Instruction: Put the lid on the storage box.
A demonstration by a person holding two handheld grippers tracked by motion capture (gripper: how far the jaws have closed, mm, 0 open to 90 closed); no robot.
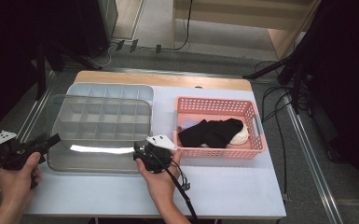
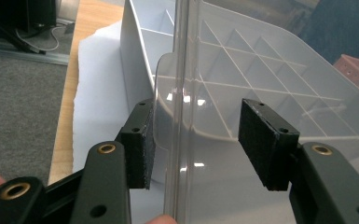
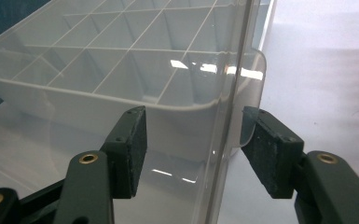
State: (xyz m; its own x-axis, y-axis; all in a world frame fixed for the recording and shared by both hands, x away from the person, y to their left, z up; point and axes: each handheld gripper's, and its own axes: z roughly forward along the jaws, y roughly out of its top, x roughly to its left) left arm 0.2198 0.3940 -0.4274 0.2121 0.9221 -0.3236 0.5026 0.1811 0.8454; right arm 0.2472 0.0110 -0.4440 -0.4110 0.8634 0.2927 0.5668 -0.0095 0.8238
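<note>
Broadly, the surface [image 1: 233, 186] carries a white sheet with a grey divided tray [image 1: 107, 91] at its left and a pink basket [image 1: 256, 140] at its right. A clear lid [image 1: 98, 135] lies tilted over the tray, its near edge lifted toward the person and catching a bright reflection; through it the tray's compartments show. The basket stands just beside the tray, apart from it, and holds black cloth [image 1: 212, 132] with a white piece [image 1: 239, 136] against its right side. The left hand [image 1: 16, 179] holds the left claw [image 1: 53, 139] at the lid's near left corner. In the left gripper view the left claw [image 2: 196, 142] stands partly spread, with the lid's rounded corner flange [image 2: 168, 116] between its pads; the left pad [image 2: 144, 144] sits right against the flange, while the right pad [image 2: 263, 142] stands clear of it. The right hand [image 1: 161, 179] holds the right claw [image 1: 137, 150] at the lid's near right corner. In the right gripper view the right claw [image 3: 193, 149] is also partly spread astride the lid's edge [image 3: 233, 93], its right pad [image 3: 270, 151] just beside the corner tab and its left pad [image 3: 133, 149] apart from the plastic, so neither claw clamps the lid.
</note>
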